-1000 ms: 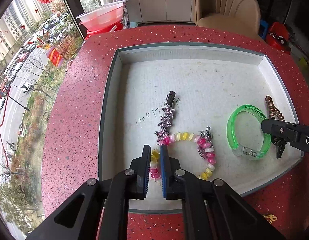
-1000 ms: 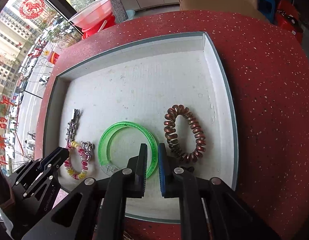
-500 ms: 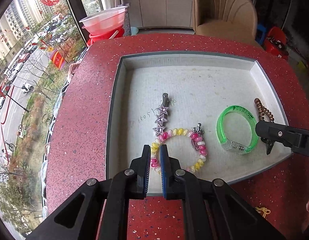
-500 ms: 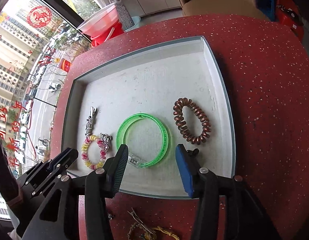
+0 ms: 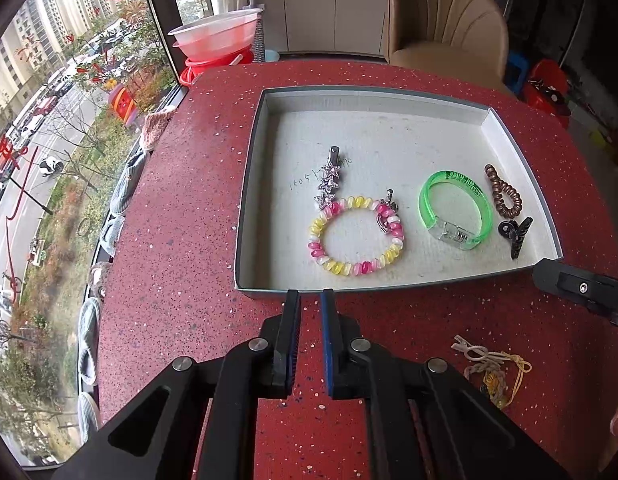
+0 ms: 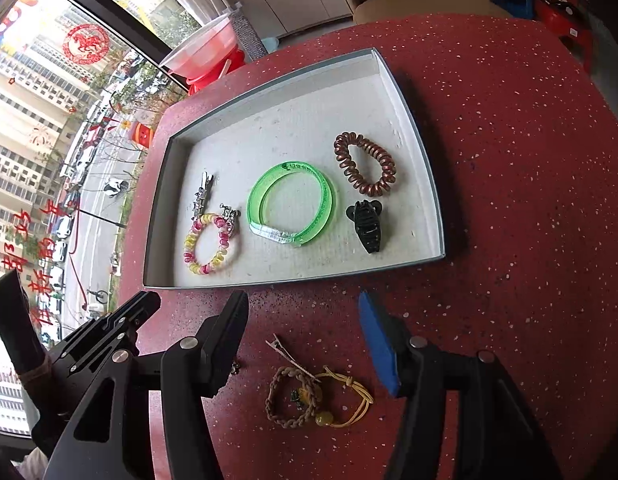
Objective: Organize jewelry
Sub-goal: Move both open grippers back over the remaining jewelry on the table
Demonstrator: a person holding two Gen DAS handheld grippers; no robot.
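The jewelry that is not yet sorted, a braided cord bracelet [image 6: 295, 396] tangled with a yellow string bracelet [image 6: 345, 402] and a thin flat hair clip [image 6: 285, 351], lies on the red table [image 6: 529, 200] near me, outside the tray [image 6: 429, 184]. My right gripper [image 6: 305, 334] hangs over this pile with its jaws wide apart and empty. My left gripper [image 5: 309, 338] is at the near edge of the tray, jaws almost pressed together, pinching nothing. I think the risk is here: the cords are knotted together, so one pinch may lift all pieces or drop one on the way. The clip lies flat and may slip. In the tray, the green bangle [image 5: 455, 210] carries printed letters that I cannot read, and on the tray floor there is handwriting [image 5: 309, 178], maybe "1505", not sure.
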